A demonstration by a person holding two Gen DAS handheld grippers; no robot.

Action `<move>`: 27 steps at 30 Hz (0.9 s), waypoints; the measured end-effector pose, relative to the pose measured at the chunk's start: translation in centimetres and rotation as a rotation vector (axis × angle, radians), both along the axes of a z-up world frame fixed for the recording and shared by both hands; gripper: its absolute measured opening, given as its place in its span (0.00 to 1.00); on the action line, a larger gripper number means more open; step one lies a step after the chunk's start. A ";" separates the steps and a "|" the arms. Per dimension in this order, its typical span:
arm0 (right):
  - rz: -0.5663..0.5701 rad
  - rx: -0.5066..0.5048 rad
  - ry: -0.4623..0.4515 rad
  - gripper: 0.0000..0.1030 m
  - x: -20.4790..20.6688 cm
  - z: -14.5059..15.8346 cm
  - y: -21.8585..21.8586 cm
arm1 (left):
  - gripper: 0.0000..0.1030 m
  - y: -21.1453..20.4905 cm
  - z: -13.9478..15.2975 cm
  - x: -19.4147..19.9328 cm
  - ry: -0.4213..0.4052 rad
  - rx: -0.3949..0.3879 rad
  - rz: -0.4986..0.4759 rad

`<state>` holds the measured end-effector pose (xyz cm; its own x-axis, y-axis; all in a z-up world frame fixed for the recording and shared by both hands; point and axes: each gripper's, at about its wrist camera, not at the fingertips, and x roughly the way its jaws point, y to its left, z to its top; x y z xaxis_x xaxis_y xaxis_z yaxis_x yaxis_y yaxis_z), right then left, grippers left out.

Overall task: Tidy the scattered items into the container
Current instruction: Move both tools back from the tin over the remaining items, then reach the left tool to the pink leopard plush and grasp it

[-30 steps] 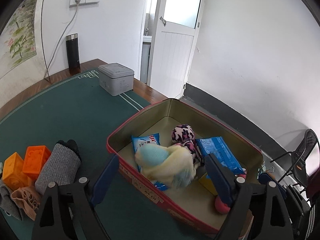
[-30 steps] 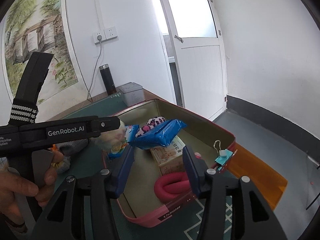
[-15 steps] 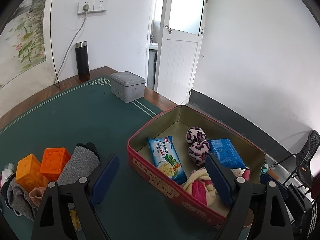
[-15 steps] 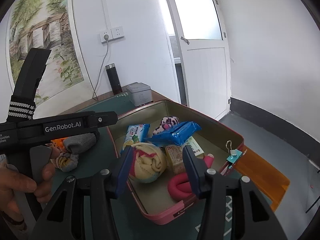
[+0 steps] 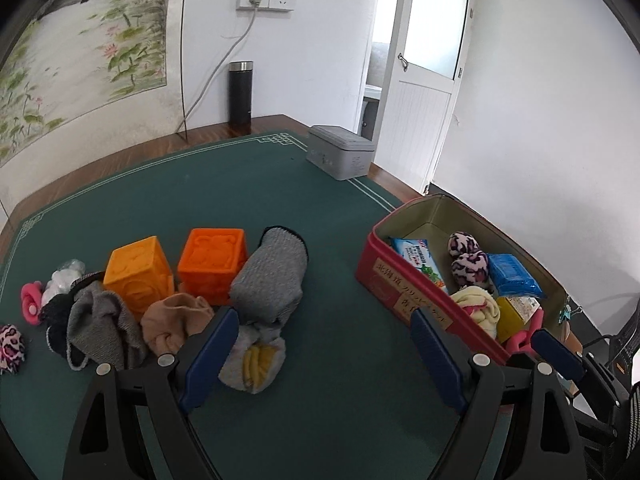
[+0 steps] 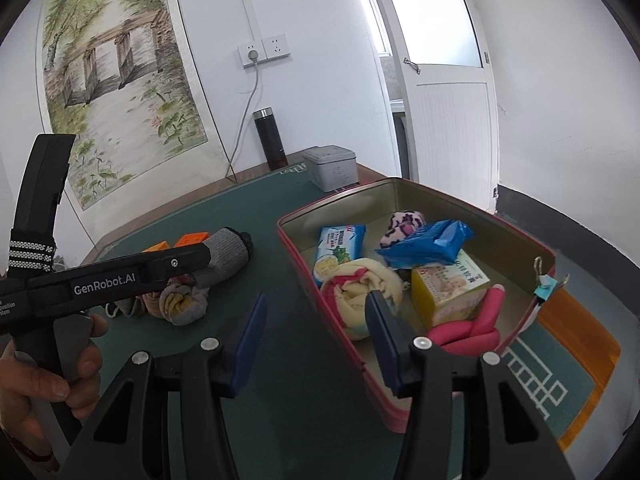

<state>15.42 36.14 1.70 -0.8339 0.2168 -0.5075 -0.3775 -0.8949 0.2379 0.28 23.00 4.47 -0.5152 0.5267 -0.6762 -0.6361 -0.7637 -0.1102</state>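
My left gripper (image 5: 322, 332) is open and empty, low over the green mat between the red tin (image 5: 400, 280) and a pile of loose items. The pile holds two orange cubes (image 5: 212, 264), a rolled grey sock (image 5: 272, 276), a beige sock (image 5: 176, 320), grey cloth (image 5: 100, 320) and a yellow-grey sock (image 5: 256, 356). My right gripper (image 6: 316, 312) is open and empty at the tin's (image 6: 440, 196) near-left wall. A yellow-pink roll (image 6: 360, 284), noodle pack (image 6: 340, 240), blue pack (image 6: 428, 240), yellow box (image 6: 448, 284) and pink tube (image 6: 476, 320) lie inside.
A grey lidded box (image 5: 340, 156) and a black flask (image 5: 240, 96) stand at the table's far edge, near a wall cord. A pink piece (image 5: 30, 300) and a leopard scrunchie (image 5: 10, 348) lie far left. A hand (image 6: 48, 376) holds the left gripper's handle.
The left gripper let the yellow-pink roll drop into the tin, then swung left toward the pile. The right gripper shifted left and its fingers spread a little wider.
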 end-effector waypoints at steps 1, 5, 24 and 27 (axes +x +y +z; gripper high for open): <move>0.009 0.003 -0.002 0.54 -0.3 0.1 -0.4 | 0.87 -0.7 0.1 -0.1 0.007 -0.003 0.010; 0.048 0.011 -0.007 0.54 -1.2 0.3 -1.9 | 0.87 -3.8 0.4 -0.2 0.022 -0.004 0.052; 0.267 0.032 -0.033 0.58 -7.5 1.3 -11.4 | 0.87 -24.2 -0.8 -3.5 0.025 -0.019 0.403; 0.296 0.029 -0.034 0.58 -8.7 1.3 -12.7 | 0.87 -26.9 -1.1 -4.5 0.013 -0.011 0.478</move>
<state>6.72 23.43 3.03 -0.8457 -0.0184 -0.5333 -0.1061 -0.9736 0.2019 -4.25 -3.94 3.38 -0.7066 0.2218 -0.6719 -0.2148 -0.9720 -0.0950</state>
